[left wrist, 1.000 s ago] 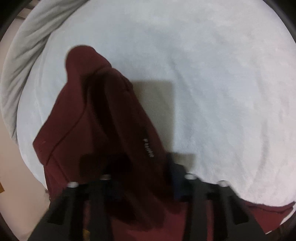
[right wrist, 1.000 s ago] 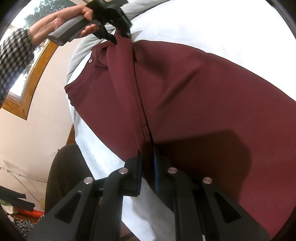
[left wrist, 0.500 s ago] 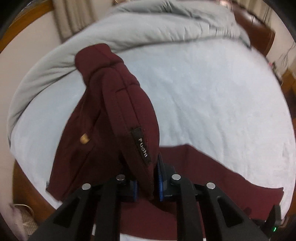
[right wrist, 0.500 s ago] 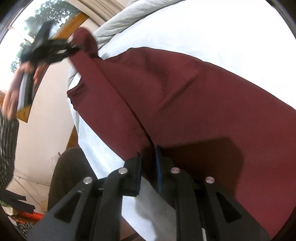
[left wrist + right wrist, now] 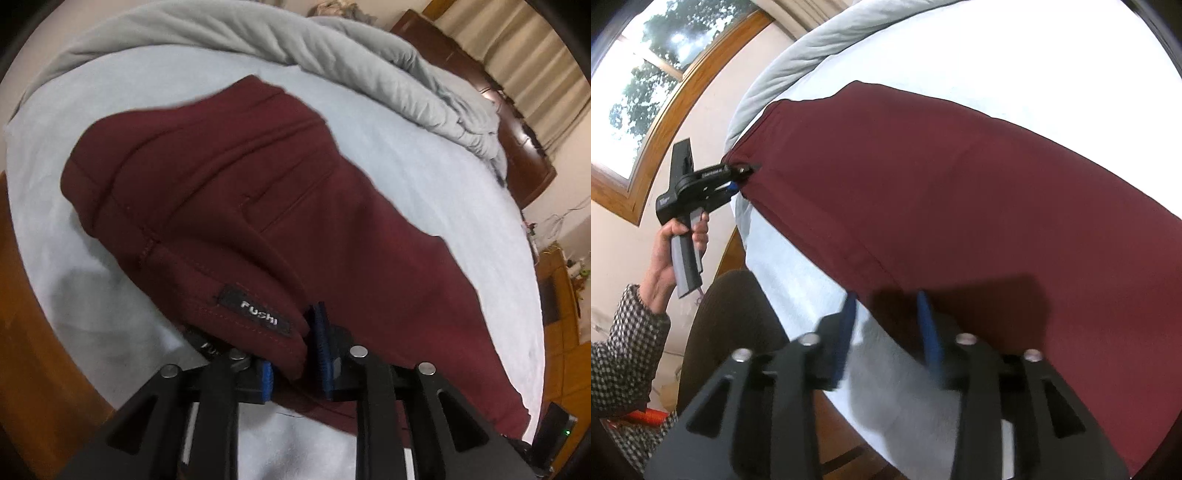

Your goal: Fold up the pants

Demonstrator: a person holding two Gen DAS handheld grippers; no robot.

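Note:
Dark red pants lie folded lengthwise on the bed, with the waistband and a black brand label near me. My left gripper still has the waistband corner between its blue pads, jaws slightly parted around it. In the right wrist view the pants spread across the sheet. My right gripper is open at the near edge of the pant leg, holding nothing. The left gripper also shows in the right wrist view, pinching the pants' far corner.
A pale blue sheet covers the bed. A grey duvet is bunched at the far side. The wooden bed frame runs on the left, a dark headboard at right. A window and the person's leg show left.
My left gripper carried the waistband over and laid it down, folding the pants in half. My right gripper opened and let go of the pant leg.

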